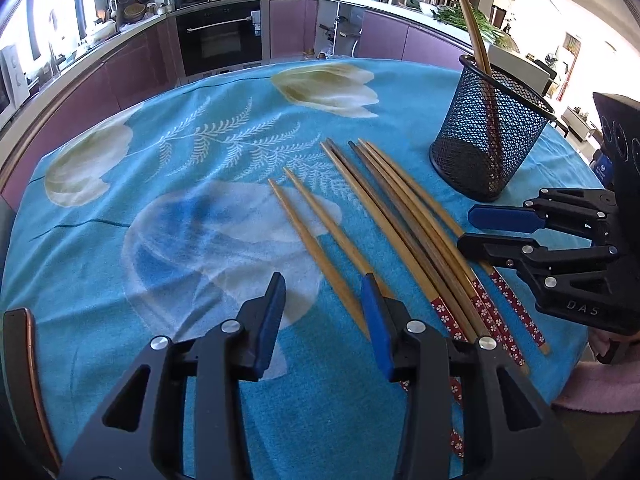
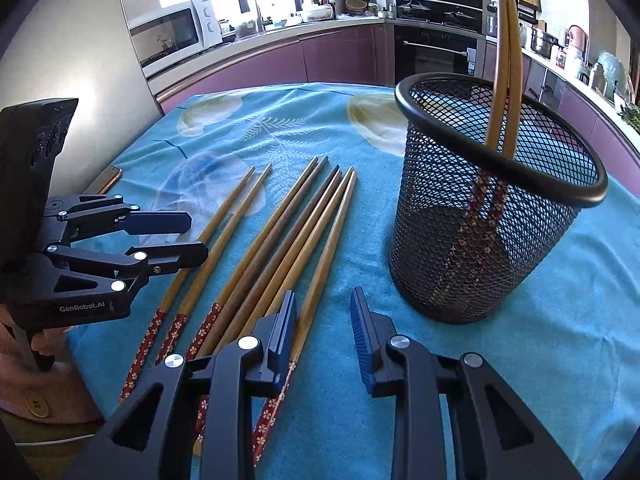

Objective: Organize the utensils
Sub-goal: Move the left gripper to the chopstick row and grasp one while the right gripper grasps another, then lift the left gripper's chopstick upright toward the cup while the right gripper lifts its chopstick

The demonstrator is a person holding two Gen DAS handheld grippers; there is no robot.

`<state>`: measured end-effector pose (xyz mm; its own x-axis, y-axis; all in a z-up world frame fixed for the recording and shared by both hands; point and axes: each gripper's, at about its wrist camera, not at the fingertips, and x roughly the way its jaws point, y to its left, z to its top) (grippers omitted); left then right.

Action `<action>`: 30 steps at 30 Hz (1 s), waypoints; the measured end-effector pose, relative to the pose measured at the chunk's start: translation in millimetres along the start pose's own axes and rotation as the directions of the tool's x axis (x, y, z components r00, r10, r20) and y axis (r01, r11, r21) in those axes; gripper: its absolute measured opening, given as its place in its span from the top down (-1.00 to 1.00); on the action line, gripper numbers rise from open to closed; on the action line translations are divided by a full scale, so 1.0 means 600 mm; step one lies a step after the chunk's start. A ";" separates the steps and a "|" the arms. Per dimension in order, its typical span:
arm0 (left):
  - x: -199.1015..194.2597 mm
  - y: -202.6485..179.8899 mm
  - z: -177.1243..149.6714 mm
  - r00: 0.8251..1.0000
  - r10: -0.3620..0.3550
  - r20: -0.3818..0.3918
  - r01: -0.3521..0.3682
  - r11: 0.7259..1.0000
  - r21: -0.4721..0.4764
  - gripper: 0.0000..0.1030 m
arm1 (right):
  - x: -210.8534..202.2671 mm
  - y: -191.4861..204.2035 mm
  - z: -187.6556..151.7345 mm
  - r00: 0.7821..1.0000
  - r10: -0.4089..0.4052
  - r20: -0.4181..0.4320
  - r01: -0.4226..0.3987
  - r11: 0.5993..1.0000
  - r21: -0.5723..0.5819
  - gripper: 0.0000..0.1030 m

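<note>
Chopsticks (image 2: 280, 236) lay in a loose row on the blue flowered tablecloth (image 1: 160, 240), tips pointing toward the far kitchen counter and their red patterned handles toward you. You could count eight of them in the right wrist view: two set a little apart on the left of the row, and six bunched closer together beside them. To the right of that row stood the black mesh holder (image 2: 492, 216), upright on the cloth and near the closest loose stick, though not touching it. Two more chopsticks (image 2: 506, 60) were already standing in it, red handles down inside the mesh, plain ends leaning up past the rim.

Your left gripper (image 1: 324, 320) hovered over the handle end of the two separate sticks with its jaws parted and nothing pinched between the blue pads; the right pad sat above one of those sticks, but I could not tell whether it touched. Your right gripper (image 2: 324, 320) hung over the bare cloth between the bunched sticks and the holder, its jaws likewise apart and empty, the left finger just above the handle of the outermost stick. In the left wrist view it reached in from the right edge, near the foot of the holder.
</note>
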<state>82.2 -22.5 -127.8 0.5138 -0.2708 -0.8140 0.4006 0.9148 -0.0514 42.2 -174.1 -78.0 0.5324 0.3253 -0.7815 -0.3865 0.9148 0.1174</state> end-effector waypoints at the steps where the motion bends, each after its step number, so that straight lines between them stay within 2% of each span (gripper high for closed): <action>1: 0.001 0.001 0.001 1.000 0.001 -0.001 -0.001 1.000 0.002 0.27 | 0.002 0.001 0.002 1.000 -0.004 0.001 0.004 1.000 0.001 0.49; 6: 0.008 0.006 0.008 1.000 0.007 0.002 -0.007 1.000 -0.007 0.44 | 0.013 0.009 0.012 0.999 -0.037 0.011 0.037 0.999 -0.004 0.49; 8: 0.010 0.009 0.012 1.000 0.014 0.003 -0.014 1.000 -0.017 0.61 | 0.014 0.009 0.013 0.999 -0.052 0.014 0.052 0.999 -0.006 0.51; 11: 0.011 0.014 0.014 1.000 0.008 0.006 -0.008 0.999 -0.044 0.69 | 0.013 0.009 0.012 0.998 -0.059 0.017 0.059 0.998 -0.002 0.55; 15: 0.009 0.016 0.011 1.000 0.006 0.009 -0.005 0.998 -0.068 0.79 | 0.011 0.001 0.012 0.999 -0.032 0.018 0.031 0.999 0.039 0.81; 16: 0.008 0.017 0.010 1.000 0.004 0.010 -0.004 0.997 -0.075 0.82 | 0.010 -0.002 0.011 0.999 -0.028 0.021 0.027 0.998 0.049 0.82; 23: -0.006 0.021 0.005 0.999 -0.021 0.029 0.023 0.995 -0.100 0.85 | -0.013 -0.009 0.007 0.998 -0.011 0.058 0.006 0.997 0.080 0.88; 26: -0.016 0.012 0.003 0.998 -0.047 0.042 0.050 0.995 -0.082 0.85 | -0.023 -0.001 0.008 0.997 0.026 0.066 -0.029 0.999 0.042 0.89; 30: -0.017 -0.002 0.002 0.996 -0.084 0.040 0.086 0.995 -0.053 0.85 | -0.021 0.011 0.006 0.997 0.061 0.036 -0.061 0.998 -0.004 0.89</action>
<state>77.0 -21.3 -118.7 0.5087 -0.3581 -0.7829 0.4026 0.9028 -0.1512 35.5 -171.6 -65.3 0.5348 0.3888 -0.7502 -0.4211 0.8924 0.1623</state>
